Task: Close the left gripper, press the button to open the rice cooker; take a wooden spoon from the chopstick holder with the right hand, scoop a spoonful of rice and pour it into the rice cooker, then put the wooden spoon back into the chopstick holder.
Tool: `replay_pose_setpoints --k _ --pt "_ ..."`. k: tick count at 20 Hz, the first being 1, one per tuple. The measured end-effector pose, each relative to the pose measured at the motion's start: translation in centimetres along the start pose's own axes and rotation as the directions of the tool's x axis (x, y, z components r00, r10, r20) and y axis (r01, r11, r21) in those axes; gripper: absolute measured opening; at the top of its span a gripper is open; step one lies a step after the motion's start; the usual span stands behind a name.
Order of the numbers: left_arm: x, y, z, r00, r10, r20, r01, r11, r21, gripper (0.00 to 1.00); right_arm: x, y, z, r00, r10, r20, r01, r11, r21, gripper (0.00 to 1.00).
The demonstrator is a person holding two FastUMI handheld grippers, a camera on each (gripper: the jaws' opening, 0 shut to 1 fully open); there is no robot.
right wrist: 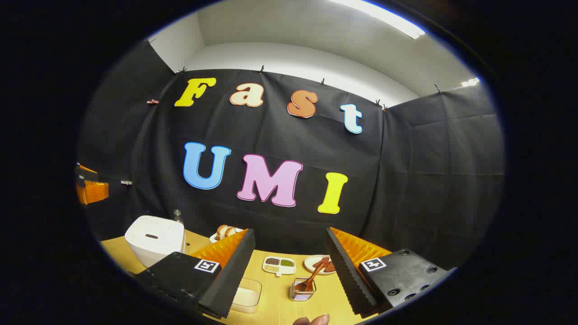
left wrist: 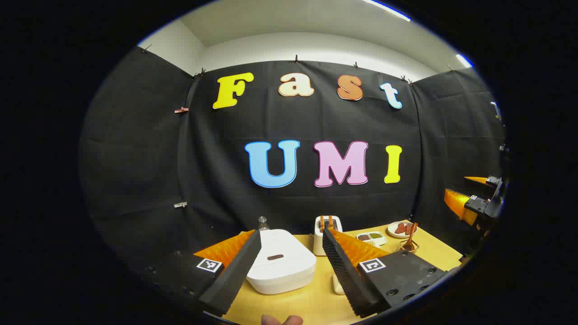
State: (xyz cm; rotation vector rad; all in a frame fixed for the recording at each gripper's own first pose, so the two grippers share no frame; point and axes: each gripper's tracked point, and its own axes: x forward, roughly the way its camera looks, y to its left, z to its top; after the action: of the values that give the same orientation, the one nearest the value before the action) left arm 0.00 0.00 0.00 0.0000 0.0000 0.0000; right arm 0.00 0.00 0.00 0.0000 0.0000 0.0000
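Left tongs (left wrist: 291, 259) are seen held wide apart, nothing between the fingers; closing them is judged the step in hand, not yet done. The white rice cooker (left wrist: 281, 266) lies straight ahead of and below them on the counter (left wrist: 316, 302), lid shut, framed between the two fingers. The dark oblong button (left wrist: 275, 257) sits on the lid top, its long axis running across the left gripper view, slightly left of the midline between the fingers. The left tongs are judged clearly nearer the cooker than the right; a forward, downward push is called for once the fingers are brought together.

Right tongs (right wrist: 289, 266) are also apart and empty. In the right gripper view the wooden spoon (right wrist: 311, 277) stands in the chopstick holder (right wrist: 301, 291), just ahead and between the fingers, slightly right of centre. The spoon's long axis is tilted: bowl down in the holder, handle pointing up and to the right, away from the camera. A clear container of rice (right wrist: 246, 295) rests on the counter beside the left finger; the rice cooker (right wrist: 153, 241) is well off to the left.
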Motion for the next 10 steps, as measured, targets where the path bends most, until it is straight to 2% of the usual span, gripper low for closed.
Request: replay_pose_setpoints --k 8,10 --pt "0.3 0.8 -1.0 1.000 0.014 0.006 -0.013 0.999 -0.047 0.95 0.2 1.3 0.7 0.999 -0.002 0.038 0.002 1.000 -0.004 0.97" --pt "0.8 1.2 -1.0 1.000 0.030 -0.001 -0.031 0.998 -0.049 0.95 0.2 2.1 0.1 0.999 0.023 0.024 -0.023 1.000 0.004 0.97"
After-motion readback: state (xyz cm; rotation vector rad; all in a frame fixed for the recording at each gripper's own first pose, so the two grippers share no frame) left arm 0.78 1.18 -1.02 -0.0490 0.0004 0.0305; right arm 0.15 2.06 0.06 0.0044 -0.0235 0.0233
